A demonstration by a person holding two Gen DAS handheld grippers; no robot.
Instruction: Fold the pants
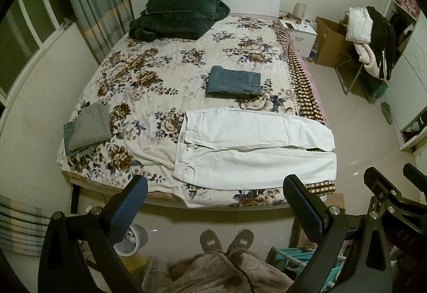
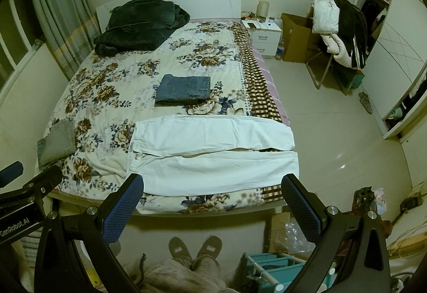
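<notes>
White pants [image 1: 253, 143] lie flat across the near edge of the floral bed, waist to the left, both legs stretched right side by side; they also show in the right wrist view [image 2: 213, 151]. My left gripper [image 1: 213, 202] is open and empty, held above the floor in front of the bed edge, short of the pants. My right gripper [image 2: 212, 202] is open and empty, at the same distance from the pants. The right gripper's body shows at the right edge of the left wrist view [image 1: 387, 199].
Folded blue jeans [image 1: 234, 82] lie mid-bed. A grey folded cloth [image 1: 88, 127] sits at the left bed edge, a dark green blanket [image 1: 176, 13] by the headboard. A nightstand [image 2: 264, 34], cardboard box and clothes-laden chair [image 2: 339, 31] stand right. My feet [image 1: 226, 239] stand below.
</notes>
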